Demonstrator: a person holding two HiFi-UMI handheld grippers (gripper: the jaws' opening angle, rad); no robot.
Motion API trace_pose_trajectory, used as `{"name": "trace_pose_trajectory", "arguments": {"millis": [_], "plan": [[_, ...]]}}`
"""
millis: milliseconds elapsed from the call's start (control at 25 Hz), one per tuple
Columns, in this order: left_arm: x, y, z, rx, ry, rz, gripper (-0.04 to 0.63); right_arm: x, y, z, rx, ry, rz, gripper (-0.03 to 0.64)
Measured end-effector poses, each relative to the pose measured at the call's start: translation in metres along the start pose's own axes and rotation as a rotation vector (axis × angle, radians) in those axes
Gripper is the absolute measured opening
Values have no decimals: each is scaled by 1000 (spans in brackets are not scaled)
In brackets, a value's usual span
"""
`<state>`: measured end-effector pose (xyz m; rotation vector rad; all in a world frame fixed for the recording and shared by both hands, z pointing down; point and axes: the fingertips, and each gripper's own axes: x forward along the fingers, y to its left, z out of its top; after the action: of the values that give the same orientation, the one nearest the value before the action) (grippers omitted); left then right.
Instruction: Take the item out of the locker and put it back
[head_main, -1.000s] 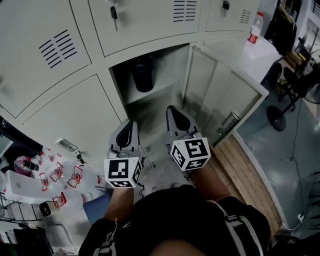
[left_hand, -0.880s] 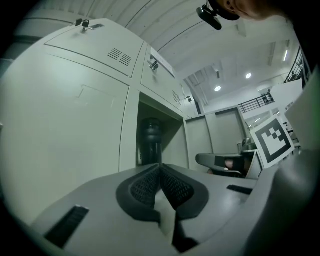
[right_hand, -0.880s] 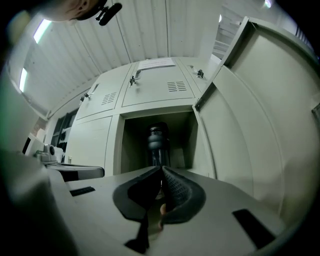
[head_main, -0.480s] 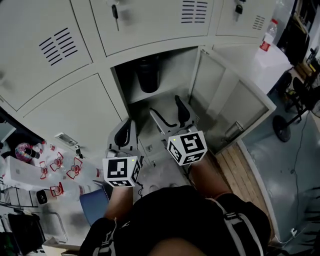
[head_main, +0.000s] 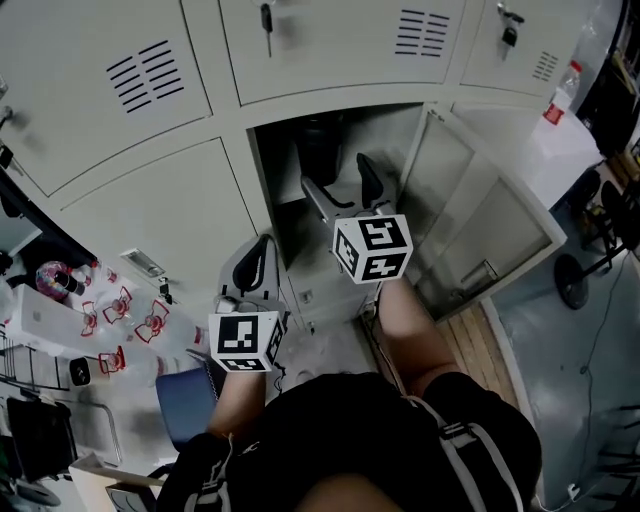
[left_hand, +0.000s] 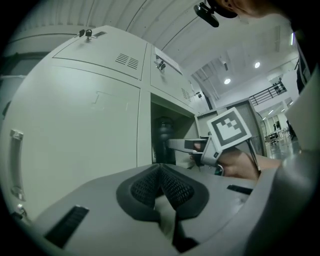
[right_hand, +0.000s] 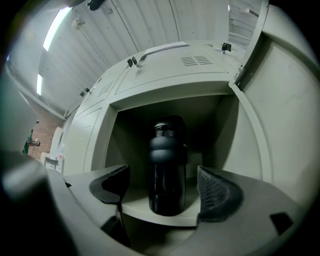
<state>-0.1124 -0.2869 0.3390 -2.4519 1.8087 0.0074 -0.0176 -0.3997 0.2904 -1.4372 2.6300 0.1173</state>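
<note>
Currently black bottle (right_hand: 167, 170) upright on locker shelf (right_hand: 135, 202); locker door (head_main: 480, 215) open.

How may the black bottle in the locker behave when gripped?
The black bottle looks rigid, so it probably will not deform. Tall, narrow and upright on the shelf, it may tip if pushed. Its glossy side could slip.

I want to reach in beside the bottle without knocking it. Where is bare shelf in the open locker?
Bare shelf shows on both sides of the black bottle: one strip toward the locker's left wall, one toward its right wall. The bottle fills the middle, so it is tight there.
</note>
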Motion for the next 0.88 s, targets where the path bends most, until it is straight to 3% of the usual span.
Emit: {"name": "trace_pose_trajectory", "arguments": {"millis": [880], "plan": [[-4,13,1,27,10,33,11,76,-10,0,-43,131,-22,436]]}}
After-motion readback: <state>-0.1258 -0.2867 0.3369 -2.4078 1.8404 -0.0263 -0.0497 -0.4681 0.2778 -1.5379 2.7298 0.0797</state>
